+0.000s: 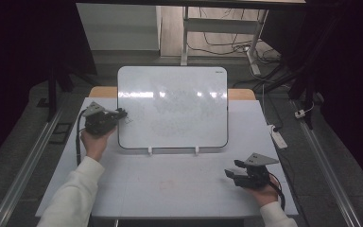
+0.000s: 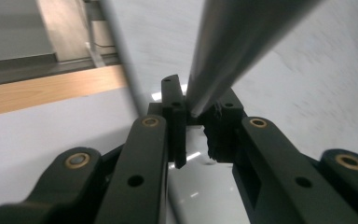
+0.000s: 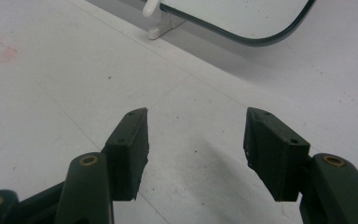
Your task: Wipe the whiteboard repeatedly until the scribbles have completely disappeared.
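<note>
Two grippers work at this table, and only one is busy. The left gripper [image 1: 121, 113] sits at about nine o'clock from the whiteboard [image 1: 172, 106], its tips right at the board's left edge. In the left gripper view its jaws are clamped tight on a slim grey shaft [image 2: 233, 42], most likely a marker pen, which rises from between the pads toward the upper right. The tip of that shaft is hidden, so I cannot tell whether it touches the board. The whiteboard stands tilted on two small white feet [image 1: 150, 151] at the far middle of the white table [image 1: 170, 189], and its face carries faint smudged traces, though what they are is too pale to read.

The right gripper [image 1: 235, 171] rests low at about five o'clock from the board, well apart from it. Its jaws stand wide with nothing between them; the right gripper view shows bare tabletop in the gap and the board's lower corner beyond.

Judging by this, the step in hand is writing or wiping along the board's left side with the held pen. The next move calls for a steady, light press of the tip against the tilted face without pushing the board back off its feet; the free right gripper could brace the board's right edge if it starts to slide.
</note>
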A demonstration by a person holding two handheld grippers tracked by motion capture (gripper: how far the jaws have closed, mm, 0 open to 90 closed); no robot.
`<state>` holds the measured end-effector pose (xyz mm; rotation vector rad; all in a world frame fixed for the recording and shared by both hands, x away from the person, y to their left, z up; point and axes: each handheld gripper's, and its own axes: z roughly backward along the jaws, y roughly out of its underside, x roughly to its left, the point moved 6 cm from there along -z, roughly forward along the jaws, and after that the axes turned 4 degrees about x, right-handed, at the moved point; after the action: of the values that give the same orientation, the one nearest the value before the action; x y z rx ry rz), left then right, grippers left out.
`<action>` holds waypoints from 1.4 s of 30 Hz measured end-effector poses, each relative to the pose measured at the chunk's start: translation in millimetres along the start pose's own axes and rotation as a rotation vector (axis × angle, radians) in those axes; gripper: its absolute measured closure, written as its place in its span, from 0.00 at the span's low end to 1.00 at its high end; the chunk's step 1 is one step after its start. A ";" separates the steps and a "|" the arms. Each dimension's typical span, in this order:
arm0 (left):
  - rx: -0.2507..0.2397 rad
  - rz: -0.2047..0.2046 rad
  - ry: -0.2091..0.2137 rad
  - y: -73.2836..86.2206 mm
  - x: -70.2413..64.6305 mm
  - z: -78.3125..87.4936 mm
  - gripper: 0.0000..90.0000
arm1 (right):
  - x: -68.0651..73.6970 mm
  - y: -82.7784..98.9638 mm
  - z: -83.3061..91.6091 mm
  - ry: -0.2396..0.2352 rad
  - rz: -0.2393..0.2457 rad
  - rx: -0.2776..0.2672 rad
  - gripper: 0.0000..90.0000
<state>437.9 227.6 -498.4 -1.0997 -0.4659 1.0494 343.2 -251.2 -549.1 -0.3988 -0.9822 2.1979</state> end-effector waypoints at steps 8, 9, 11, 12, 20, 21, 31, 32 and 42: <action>0.048 -0.056 0.083 20.9 -35.1 -13.5 0.87 | 3.5 -1.2 -1.9 -0.003 0.009 0.004 0.45; 0.052 -0.059 0.097 23.0 -39.0 -15.3 0.87 | 3.7 -1.0 -2.4 -0.003 0.010 0.006 0.45; 0.054 -0.052 0.110 23.7 -40.0 -16.4 0.87 | 3.8 -0.9 -3.3 -0.003 0.010 0.008 0.45; 0.054 -0.043 0.122 22.9 -37.4 -16.0 0.87 | 3.9 -0.9 -3.5 -0.004 0.010 0.009 0.45; 0.001 -0.002 -0.007 2.3 -3.7 -0.8 0.87 | 3.3 -0.9 -2.5 -0.004 0.010 0.005 0.45; 0.005 -0.011 -0.012 2.7 -5.9 -1.6 0.87 | 3.7 -0.9 -2.5 -0.005 0.011 0.006 0.45; 0.079 -0.092 0.032 18.8 -25.7 -4.6 0.87 | 3.4 -1.1 -0.3 0.001 0.013 -0.002 0.45; 0.069 -0.074 0.022 17.7 -20.4 -1.9 0.87 | 2.8 -0.9 -0.3 0.002 0.010 -0.002 0.45; 0.084 -0.086 0.058 29.9 -33.8 -5.6 0.87 | 3.5 -0.9 -2.2 0.002 0.014 0.006 0.45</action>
<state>412.7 197.6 -521.5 -1.0249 -0.4153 0.9508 342.2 -247.2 -549.9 -0.4068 -0.9745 2.2119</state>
